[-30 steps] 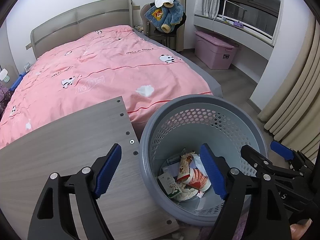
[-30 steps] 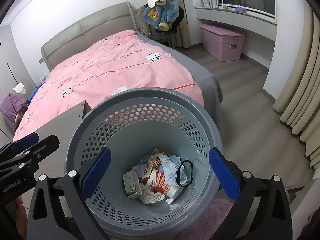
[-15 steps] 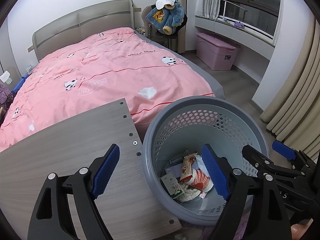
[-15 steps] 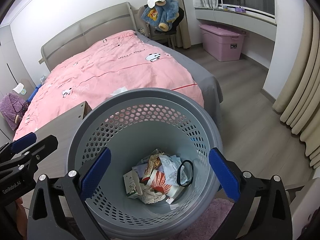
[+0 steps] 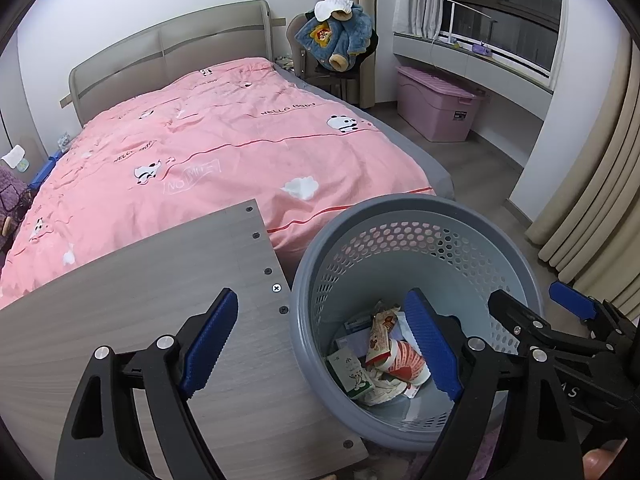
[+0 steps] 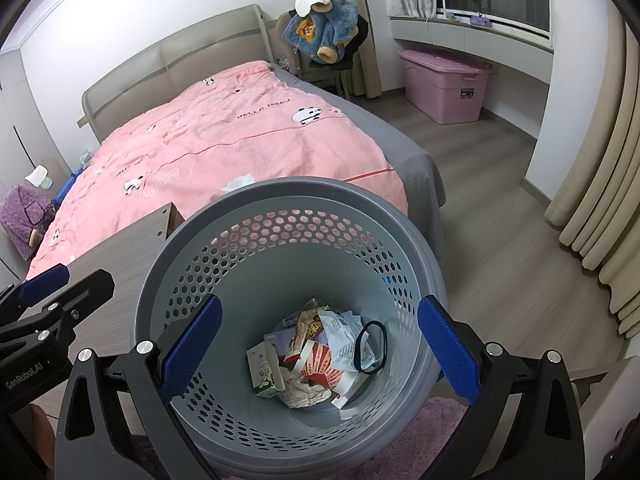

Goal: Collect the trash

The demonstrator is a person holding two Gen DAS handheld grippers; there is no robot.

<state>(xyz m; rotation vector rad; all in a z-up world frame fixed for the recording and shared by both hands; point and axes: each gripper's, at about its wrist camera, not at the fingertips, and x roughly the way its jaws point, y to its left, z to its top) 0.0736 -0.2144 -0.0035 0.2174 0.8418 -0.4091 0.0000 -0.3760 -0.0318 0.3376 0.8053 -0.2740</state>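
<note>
A grey perforated basket point(image 5: 420, 204) point(image 6: 300, 186) stands on the floor at the foot of the bed. At its bottom lies trash point(image 5: 384, 356) point(image 6: 320, 356): a small carton, snack wrappers, a red paper cup, crumpled tissue and a black band. My left gripper point(image 5: 320, 300) hangs open over the basket's left rim and the wooden board point(image 5: 160, 300), with nothing between its fingers. My right gripper point(image 6: 320, 302) is open straight above the basket, also with nothing in it. A white crumpled tissue point(image 5: 300, 188) point(image 6: 238, 182) lies on the pink duvet just beyond the basket.
The bed with the pink duvet point(image 5: 220, 148) fills the left and middle. A pink storage box point(image 6: 444, 84) stands under the window, and a chair with a blue coat point(image 6: 320, 32) by the headboard. Curtains point(image 6: 600, 200) hang on the right. A pink rug point(image 6: 440, 432) lies under the basket.
The left gripper's jaws stand slightly wider than a second ago. Neither hand has moved, and the basket and its trash lie as before.
</note>
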